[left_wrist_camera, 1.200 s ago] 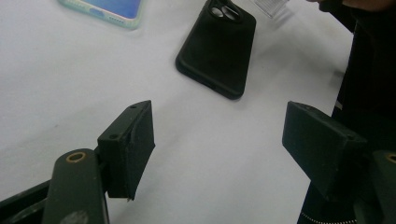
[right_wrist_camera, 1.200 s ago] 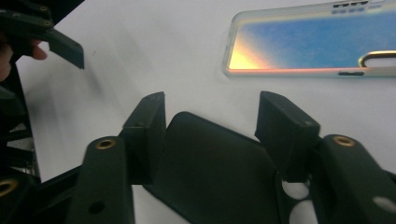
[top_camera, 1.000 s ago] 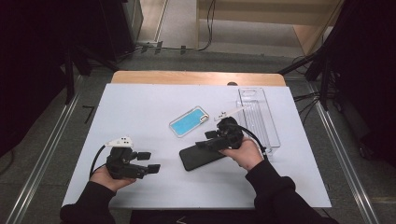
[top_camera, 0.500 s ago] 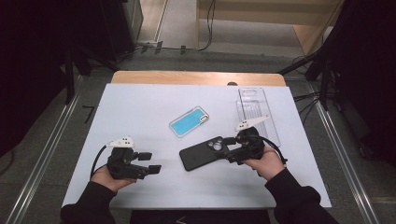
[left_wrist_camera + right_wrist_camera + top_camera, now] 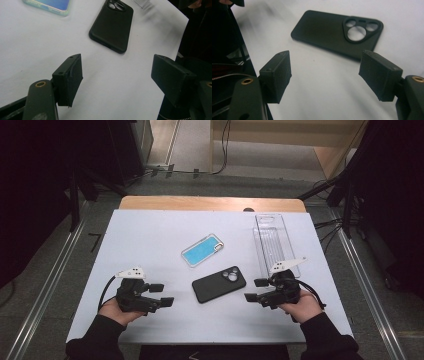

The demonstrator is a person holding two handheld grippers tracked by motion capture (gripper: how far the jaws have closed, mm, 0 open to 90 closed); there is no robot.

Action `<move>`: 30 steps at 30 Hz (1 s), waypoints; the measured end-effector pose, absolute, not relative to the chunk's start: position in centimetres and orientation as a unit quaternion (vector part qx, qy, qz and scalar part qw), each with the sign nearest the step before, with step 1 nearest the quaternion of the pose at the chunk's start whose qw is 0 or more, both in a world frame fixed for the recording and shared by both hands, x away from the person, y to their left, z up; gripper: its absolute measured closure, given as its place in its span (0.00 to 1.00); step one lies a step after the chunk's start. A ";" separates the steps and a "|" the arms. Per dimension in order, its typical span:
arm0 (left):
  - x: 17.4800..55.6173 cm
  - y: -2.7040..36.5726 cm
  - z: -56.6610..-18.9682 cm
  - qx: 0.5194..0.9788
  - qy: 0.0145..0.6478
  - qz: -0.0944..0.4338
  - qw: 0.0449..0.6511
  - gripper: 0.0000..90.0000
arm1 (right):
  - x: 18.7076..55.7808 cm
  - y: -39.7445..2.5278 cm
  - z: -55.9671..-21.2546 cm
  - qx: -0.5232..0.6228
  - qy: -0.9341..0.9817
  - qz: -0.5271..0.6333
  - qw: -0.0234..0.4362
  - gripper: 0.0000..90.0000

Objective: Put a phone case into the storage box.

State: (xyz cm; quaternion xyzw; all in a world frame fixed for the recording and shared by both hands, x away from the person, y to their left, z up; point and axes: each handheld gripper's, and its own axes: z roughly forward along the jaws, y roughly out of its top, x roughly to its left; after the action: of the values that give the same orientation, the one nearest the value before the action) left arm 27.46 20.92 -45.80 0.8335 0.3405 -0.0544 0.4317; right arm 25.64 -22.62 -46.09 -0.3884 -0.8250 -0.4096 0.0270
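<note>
A black phone case [image 5: 218,284] lies flat near the middle of the white table, camera cutout toward the back right; it is also seen as the black phone case [image 5: 112,24] and the black phone case [image 5: 337,32]. Behind it lies a blue phone case [image 5: 202,251], whose edge, the blue phone case [image 5: 47,5], reaches the left gripper view. My left gripper [image 5: 162,295] rests open at the front left, apart from the black case. My right gripper [image 5: 256,290] stands open just right of the black case, holding nothing. In both gripper views the jaws stand wide apart.
A clear plastic tray [image 5: 272,243] lies lengthwise at the back right of the white table [image 5: 145,235]. The table's front edge is close to both hands. Dark equipment and cables surround the table on the floor.
My right gripper has pulled away to the right and toward the front, off the black phone case, which stays on the table. The left gripper has not moved.
</note>
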 end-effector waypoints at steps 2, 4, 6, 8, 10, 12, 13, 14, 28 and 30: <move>27.4 20.8 -45.8 0.833 0.341 -0.053 0.432 0.28 | 25.3 -23.1 -46.3 -0.394 -0.824 -0.406 0.027 0.26; 27.4 20.8 -45.8 0.833 0.343 -0.048 0.432 0.28 | 25.0 -23.6 -46.6 -0.396 -0.825 -0.403 0.023 0.26; 27.4 20.8 -45.8 0.832 0.342 -0.046 0.434 0.28 | 24.7 -24.2 -46.9 -0.399 -0.826 -0.397 0.022 0.26; 27.4 20.8 -45.9 0.834 0.341 -0.046 0.431 0.28 | 24.5 -24.6 -47.1 -0.402 -0.827 -0.392 0.024 0.26; 27.4 20.7 -46.0 0.837 0.336 -0.043 0.431 0.28 | 24.1 -25.2 -47.3 -0.408 -0.825 -0.391 0.023 0.27; 27.3 20.7 -46.0 0.841 0.331 -0.042 0.427 0.28 | 24.0 -25.4 -47.3 -0.410 -0.824 -0.391 0.022 0.26; 27.3 20.7 -46.0 0.841 0.330 -0.038 0.427 0.28 | 23.9 -25.6 -47.4 -0.411 -0.823 -0.391 0.021 0.26; 27.3 20.8 -45.9 0.842 0.330 -0.032 0.426 0.28 | 23.9 -25.8 -47.4 -0.412 -0.823 -0.391 0.021 0.27; 29.0 20.1 -44.6 0.845 0.315 -0.003 0.431 0.28 | 24.1 -26.1 -47.6 -0.421 -0.817 -0.393 0.024 0.26; 29.5 19.5 -44.4 0.847 0.308 0.000 0.433 0.28 | 24.2 -26.2 -47.6 -0.424 -0.815 -0.394 0.023 0.26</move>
State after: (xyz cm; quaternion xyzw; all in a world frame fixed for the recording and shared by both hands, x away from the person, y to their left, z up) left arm 29.51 19.50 -44.38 0.8475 0.3076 0.0001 0.4326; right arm 24.16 -26.20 -47.59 -0.4239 -0.8154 -0.3937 0.0231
